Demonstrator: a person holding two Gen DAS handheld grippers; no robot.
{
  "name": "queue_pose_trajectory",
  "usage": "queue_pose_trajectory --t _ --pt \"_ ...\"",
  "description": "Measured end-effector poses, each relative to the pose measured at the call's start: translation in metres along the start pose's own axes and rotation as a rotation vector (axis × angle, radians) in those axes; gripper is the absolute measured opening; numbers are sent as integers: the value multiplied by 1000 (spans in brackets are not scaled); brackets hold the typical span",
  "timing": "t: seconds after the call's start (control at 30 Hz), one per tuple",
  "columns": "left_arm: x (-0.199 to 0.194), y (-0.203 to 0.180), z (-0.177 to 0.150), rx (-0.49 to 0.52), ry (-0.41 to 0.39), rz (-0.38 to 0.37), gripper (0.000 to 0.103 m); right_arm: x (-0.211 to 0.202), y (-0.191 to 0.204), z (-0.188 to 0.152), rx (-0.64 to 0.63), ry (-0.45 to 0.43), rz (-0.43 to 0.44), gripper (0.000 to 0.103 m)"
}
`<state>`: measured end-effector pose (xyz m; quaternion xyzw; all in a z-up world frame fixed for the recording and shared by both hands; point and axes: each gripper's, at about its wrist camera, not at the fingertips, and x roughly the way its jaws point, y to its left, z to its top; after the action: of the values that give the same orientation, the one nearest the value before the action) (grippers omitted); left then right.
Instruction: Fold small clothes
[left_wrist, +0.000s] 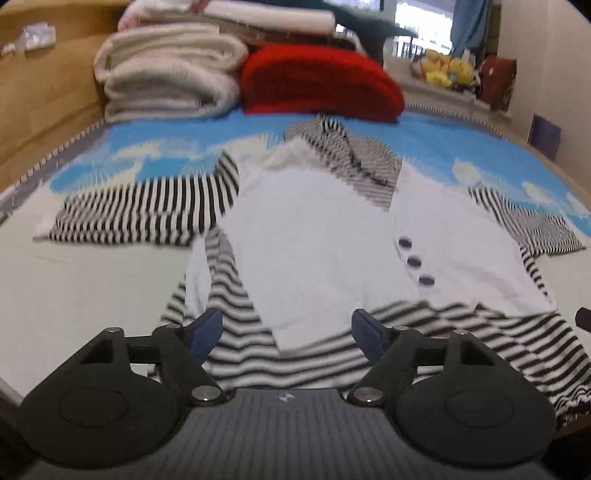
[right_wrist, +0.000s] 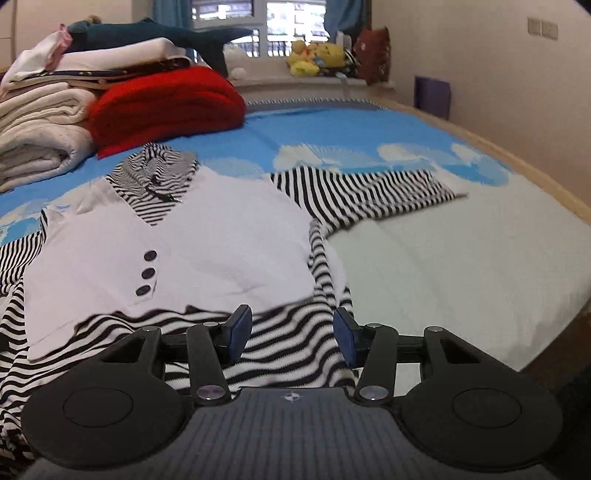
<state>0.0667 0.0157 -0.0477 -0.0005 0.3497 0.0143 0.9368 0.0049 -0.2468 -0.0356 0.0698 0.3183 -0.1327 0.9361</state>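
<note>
Small top (left_wrist: 317, 229) lies face up, spread flat on the bed (left_wrist: 92, 288), collar far from the cameras, hem nearest. White front w/ three dark buttons (right_wrist: 147, 273), striped collar (right_wrist: 159, 173), striped sleeves out to both sides: left sleeve (left_wrist: 147, 214) stretched over the blue/white cover, right sleeve (right_wrist: 362, 195) likewise on the other side.

Left hand-held gripper (left_wrist: 287, 336) sits low over the striped hem (left_wrist: 258, 354) at the left bottom corner, jaws wide apart, nothing between them. Right hand-held gripper (right_wrist: 291, 334) is over the hem near the right side seam, also wide open & empty. Whether either pad actually touches cloth: can't tell.

Step, as I read it: very start of the fold, garment laid out, no fold made yet, both grippers lining up on the bottom edge.

Next move prob. needs: drop each gripper so one finger slides under the hem, pinch both layers, then lift together & carry evenly. Alt.: go for sleeves first, fold inward. Knit looks soft/stretchy, so uneven pull would skew the fold.

Stack of folded blankets (left_wrist: 166, 74) and red knit (right_wrist: 166, 107) sit at the far end, well apart from the top.
</note>
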Motion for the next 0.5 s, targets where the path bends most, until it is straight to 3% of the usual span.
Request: queue_pose_trajectory --t 0.3,0.43,0.5 --pt "-35 4 11 27 -177 103 84 -13 29 16 -40 -64 50 51" --pt "-69 7 35 60 -287 186 84 -23 40 22 -64 -106 91 51" --pt "-88 10 56 43 -334 187 84 -26 44 25 -79 -117 105 51"
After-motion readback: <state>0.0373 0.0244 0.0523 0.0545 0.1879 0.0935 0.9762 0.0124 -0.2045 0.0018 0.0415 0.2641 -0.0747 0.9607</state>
